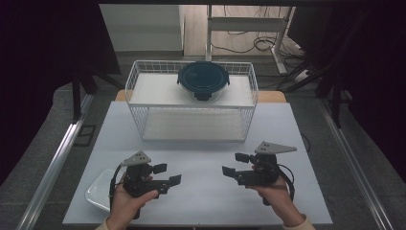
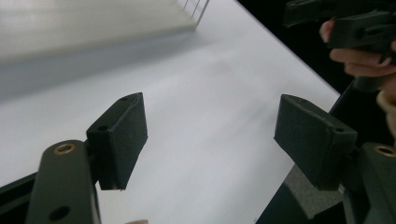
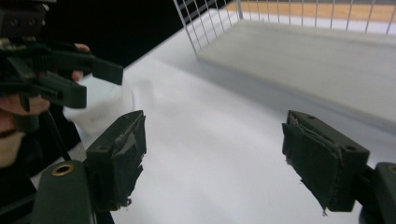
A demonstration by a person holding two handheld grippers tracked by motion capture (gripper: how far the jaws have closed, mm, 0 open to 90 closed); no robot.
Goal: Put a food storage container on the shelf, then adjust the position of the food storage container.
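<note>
Black jaws of the left gripper point(image 1: 166, 174) and the right gripper point(image 1: 236, 164) stand released and grasp nothing, near the table's point(image 1: 201, 187) front edge. Nothing seems begun — the lidded container point(image 1: 203, 80) rests on the wire basket's point(image 1: 143, 76) shelf at the far edge, and a white dish point(image 1: 99, 190) lies at the front-left corner.

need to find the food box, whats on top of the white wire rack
A round clear container with a dark blue clip-on lid sits on the top shelf of the white wire rack, right of centre. The lid hides whatever it holds.
</note>
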